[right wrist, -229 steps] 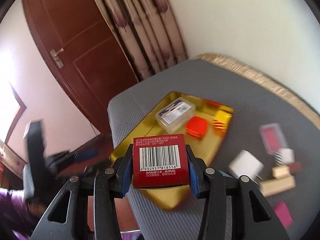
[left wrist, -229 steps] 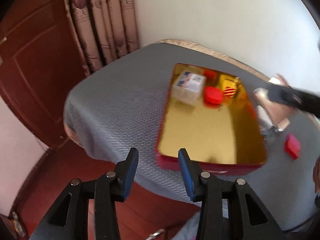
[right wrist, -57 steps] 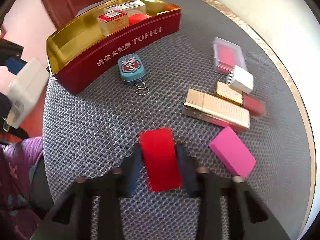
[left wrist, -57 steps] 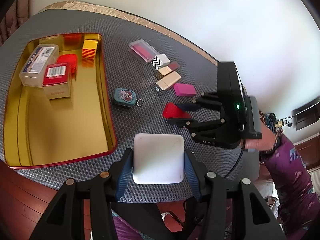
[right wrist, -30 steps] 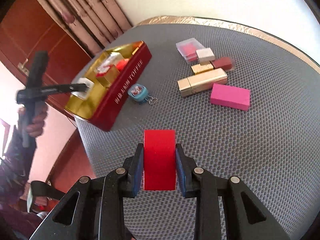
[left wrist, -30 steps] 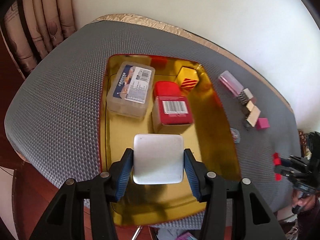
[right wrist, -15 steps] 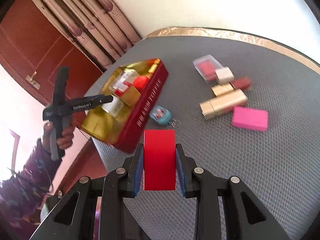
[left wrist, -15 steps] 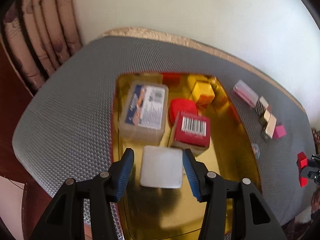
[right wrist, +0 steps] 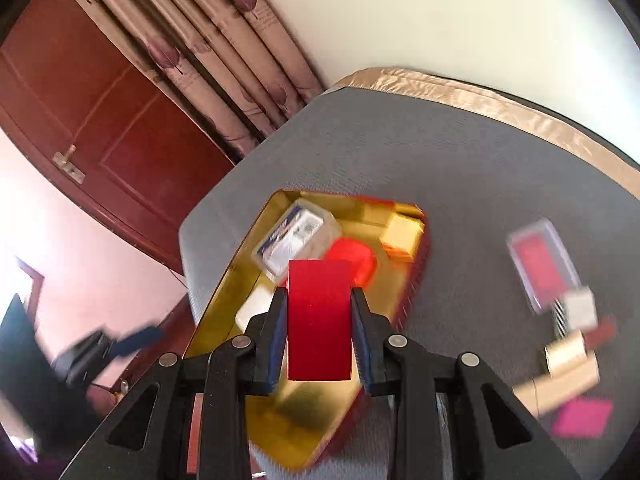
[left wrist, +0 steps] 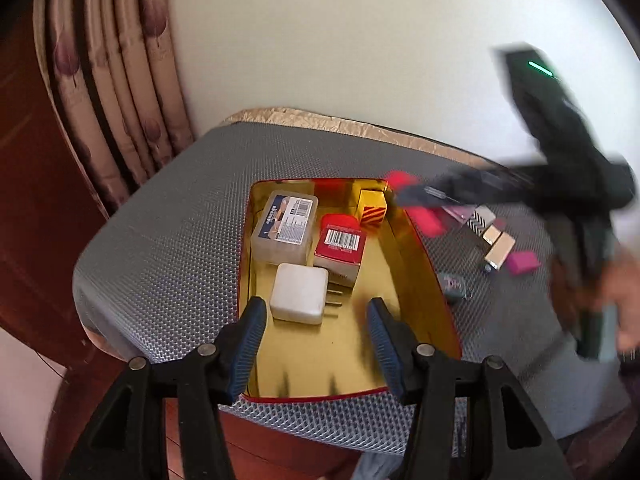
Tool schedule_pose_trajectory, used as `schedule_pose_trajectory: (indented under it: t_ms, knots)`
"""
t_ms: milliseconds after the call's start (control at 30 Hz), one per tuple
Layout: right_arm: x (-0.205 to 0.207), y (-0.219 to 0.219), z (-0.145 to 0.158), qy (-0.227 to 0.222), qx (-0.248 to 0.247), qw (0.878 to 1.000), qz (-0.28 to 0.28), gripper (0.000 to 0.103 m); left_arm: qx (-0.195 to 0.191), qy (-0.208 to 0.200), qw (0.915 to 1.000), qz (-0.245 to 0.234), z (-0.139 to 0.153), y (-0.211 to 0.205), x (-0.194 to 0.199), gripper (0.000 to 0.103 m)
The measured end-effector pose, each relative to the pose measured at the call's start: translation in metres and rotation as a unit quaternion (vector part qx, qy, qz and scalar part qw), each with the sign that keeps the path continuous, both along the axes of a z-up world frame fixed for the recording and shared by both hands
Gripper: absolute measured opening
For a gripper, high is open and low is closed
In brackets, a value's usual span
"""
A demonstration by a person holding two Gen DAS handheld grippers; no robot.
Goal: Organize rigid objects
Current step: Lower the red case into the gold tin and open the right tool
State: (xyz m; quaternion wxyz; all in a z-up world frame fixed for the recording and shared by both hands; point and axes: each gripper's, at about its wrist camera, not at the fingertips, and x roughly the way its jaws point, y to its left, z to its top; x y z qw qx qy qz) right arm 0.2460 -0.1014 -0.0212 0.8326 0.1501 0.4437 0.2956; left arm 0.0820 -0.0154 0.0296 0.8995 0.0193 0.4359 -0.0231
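My right hand-held gripper (right wrist: 319, 334), clamping the red block (right wrist: 319, 320) lengthwise, hung above the tin (right wrist: 224, 312); my left hand-held gripper (left wrist: 316, 320) gaped empty.

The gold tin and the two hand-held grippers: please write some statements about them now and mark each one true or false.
1. The left hand-held gripper is open and empty. True.
2. The white charger lies outside the gold tin. False: it lies inside, on the tin's floor.
3. The right hand-held gripper is shut on the red block. True.
4. The pink block is in the tin. False: it lies on the grey table.
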Motion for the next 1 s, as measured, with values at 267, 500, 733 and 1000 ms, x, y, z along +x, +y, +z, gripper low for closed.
schedule_pose_trajectory:
  t_ms: [267,500,733,1000]
  knots:
    - [0.052,0.031,-0.020,0.016,-0.039,0.999,-0.010,0.027,0.013,0.014,0.9997,0.013,-0.009,0.004,0.004,0.054]
    - [0.072,0.045,-0.034,0.032,-0.045,0.998,-0.014,0.027,0.017,0.028,0.9993,0.021,-0.016,0.009,0.008,0.054]
    - [0.082,0.052,-0.038,0.030,-0.039,0.999,-0.023,0.033,0.023,0.038,0.9987,0.026,-0.019,0.010,0.008,0.054]
    - [0.020,-0.007,-0.004,-0.068,0.041,0.995,-0.056,0.046,0.030,0.040,0.9985,0.020,-0.016,0.005,0.006,0.054]
